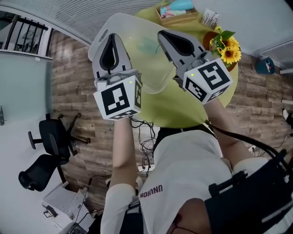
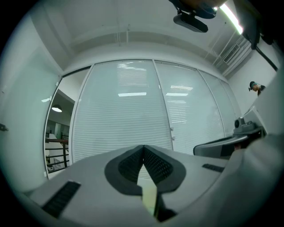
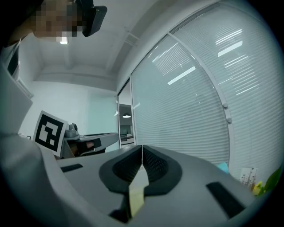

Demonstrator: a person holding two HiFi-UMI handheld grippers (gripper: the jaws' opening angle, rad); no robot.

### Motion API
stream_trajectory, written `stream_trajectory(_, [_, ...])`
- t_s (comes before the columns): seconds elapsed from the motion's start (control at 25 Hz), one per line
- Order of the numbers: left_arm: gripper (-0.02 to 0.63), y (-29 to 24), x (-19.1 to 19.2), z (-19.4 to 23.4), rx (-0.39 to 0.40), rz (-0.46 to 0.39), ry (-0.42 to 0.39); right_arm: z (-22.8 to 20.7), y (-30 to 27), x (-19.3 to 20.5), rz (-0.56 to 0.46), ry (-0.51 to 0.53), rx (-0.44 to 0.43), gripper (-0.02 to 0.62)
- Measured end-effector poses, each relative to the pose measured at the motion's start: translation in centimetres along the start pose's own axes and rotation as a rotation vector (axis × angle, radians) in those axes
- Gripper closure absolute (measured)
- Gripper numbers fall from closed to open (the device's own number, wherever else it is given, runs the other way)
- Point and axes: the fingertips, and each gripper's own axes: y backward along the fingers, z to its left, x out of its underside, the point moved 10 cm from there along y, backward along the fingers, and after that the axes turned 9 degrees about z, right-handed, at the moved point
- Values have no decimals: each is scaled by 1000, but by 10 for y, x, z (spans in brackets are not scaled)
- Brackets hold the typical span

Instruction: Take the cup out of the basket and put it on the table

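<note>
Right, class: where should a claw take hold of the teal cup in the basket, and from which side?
The top part of the cup, from above. It pokes out over the basket, whose wooden walls block its sides. Its rim and tilt are too small to tell, so probably recheck closer.

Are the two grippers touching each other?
Apart. The head view shows the left gripper and the right gripper side by side, with the table showing between them.
</note>
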Motion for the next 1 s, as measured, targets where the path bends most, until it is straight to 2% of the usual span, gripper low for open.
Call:
stream_trajectory(0.32, [592, -38, 20, 19, 98, 55, 19, -4, -26, 6, 19, -9, 68, 575])
stream_trajectory(0.88, [591, -108, 71, 35, 297, 261, 65, -12, -53, 11, 61, -9, 123, 575])
stream_trajectory(1.0, [591, -120, 84, 35, 357, 335, 92, -15, -56, 13, 67, -13, 127, 575])
